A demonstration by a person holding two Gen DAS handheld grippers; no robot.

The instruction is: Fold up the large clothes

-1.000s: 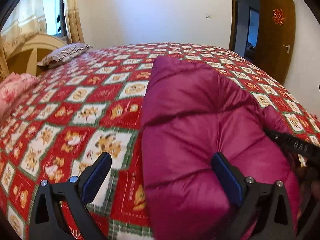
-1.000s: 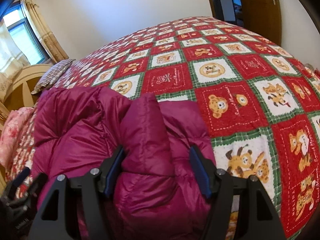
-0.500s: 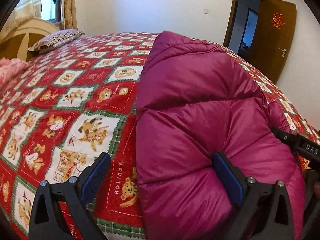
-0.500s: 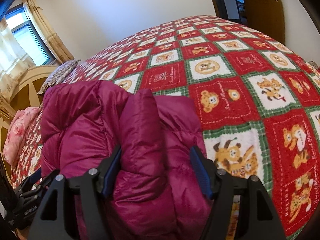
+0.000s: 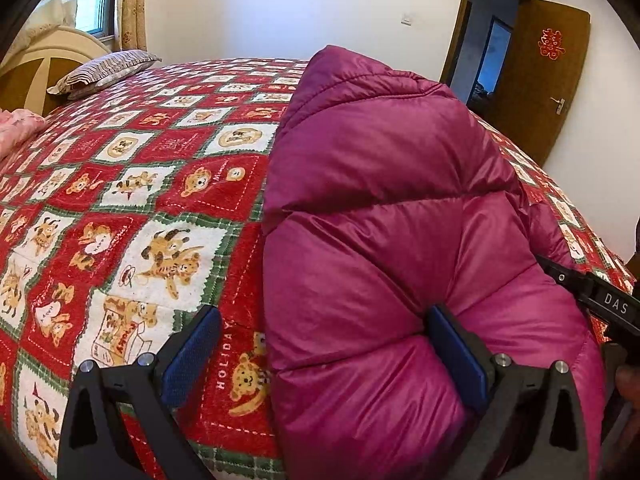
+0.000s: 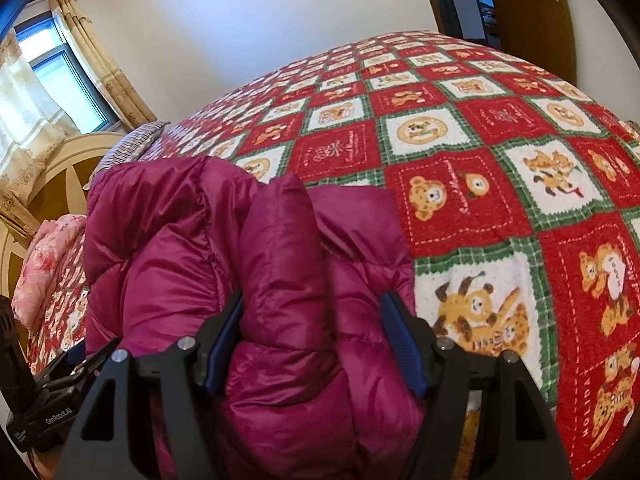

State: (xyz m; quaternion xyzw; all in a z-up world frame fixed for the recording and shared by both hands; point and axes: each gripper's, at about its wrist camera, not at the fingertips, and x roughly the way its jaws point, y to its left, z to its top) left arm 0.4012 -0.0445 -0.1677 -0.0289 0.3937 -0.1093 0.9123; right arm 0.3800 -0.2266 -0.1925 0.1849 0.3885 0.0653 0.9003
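A magenta puffer jacket (image 5: 380,220) lies folded in a thick bundle on the bed near its front edge; it also shows in the right wrist view (image 6: 224,248). My left gripper (image 5: 324,356) is wide open: its right finger presses into the jacket's left side and its left finger is over the bedspread. My right gripper (image 6: 316,340) is open, its jaws straddling a thick fold of the jacket (image 6: 280,280) at the bundle's right side. The fingers touch the puffy fabric without pinching it flat.
The bed is covered by a red, white and green bear-print bedspread (image 5: 140,208). A striped pillow (image 5: 104,72) and pink bedding (image 6: 44,264) lie by the headboard (image 6: 52,176). A brown door (image 5: 540,92) stands open at the right.
Both grippers have moved closer and lower to the jacket, which looms larger. The jaws stay open as before.
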